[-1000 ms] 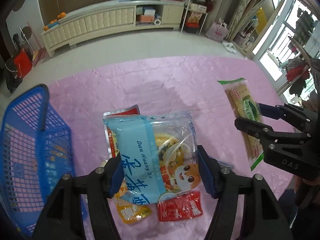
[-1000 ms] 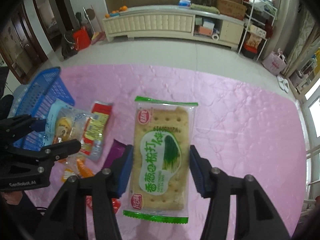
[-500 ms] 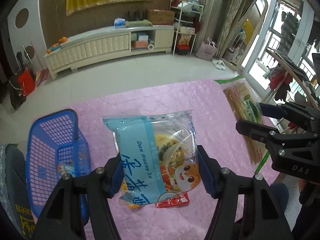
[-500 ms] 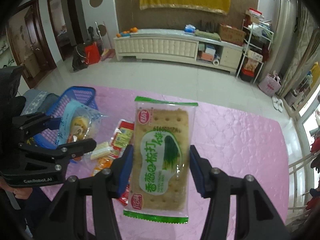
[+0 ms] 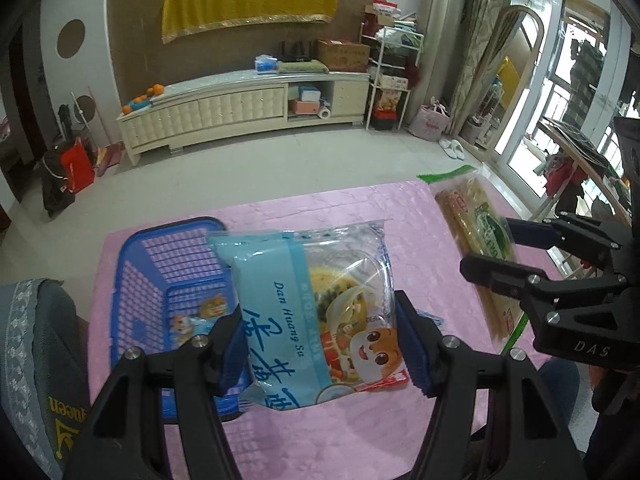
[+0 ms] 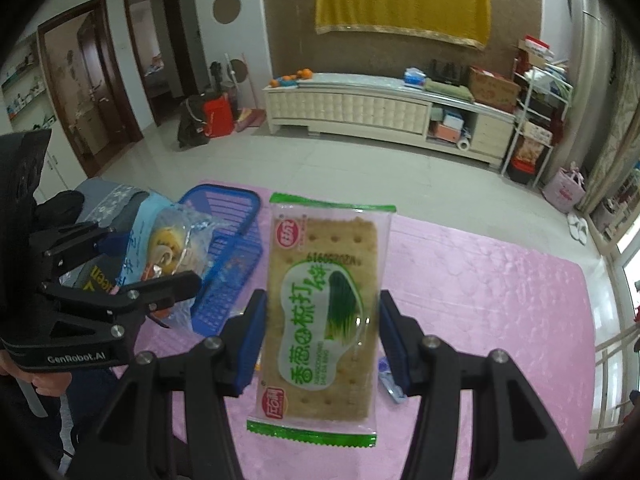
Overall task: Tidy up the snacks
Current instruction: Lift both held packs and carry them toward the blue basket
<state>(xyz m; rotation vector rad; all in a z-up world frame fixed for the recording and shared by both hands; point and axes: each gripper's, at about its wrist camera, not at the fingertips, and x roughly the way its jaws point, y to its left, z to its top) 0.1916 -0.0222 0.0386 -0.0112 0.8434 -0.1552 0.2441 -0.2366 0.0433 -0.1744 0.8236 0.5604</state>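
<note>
Both packets lifted since earlier | blue basket [image 5: 168, 264] part-hidden

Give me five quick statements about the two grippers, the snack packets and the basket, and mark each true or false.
1. The left gripper is shut on a blue pastry packet. True.
2. The right gripper hangs with nothing in its jaws. False: its jaws clamp a green-edged cracker packet by its sides.
3. The blue basket sits on a pink cloth. True.
4. The basket has nothing in it. False: at least one small snack packet lies inside.
5. The cracker packet is lying flat on the cloth. False: it is held up above the cloth.
</note>
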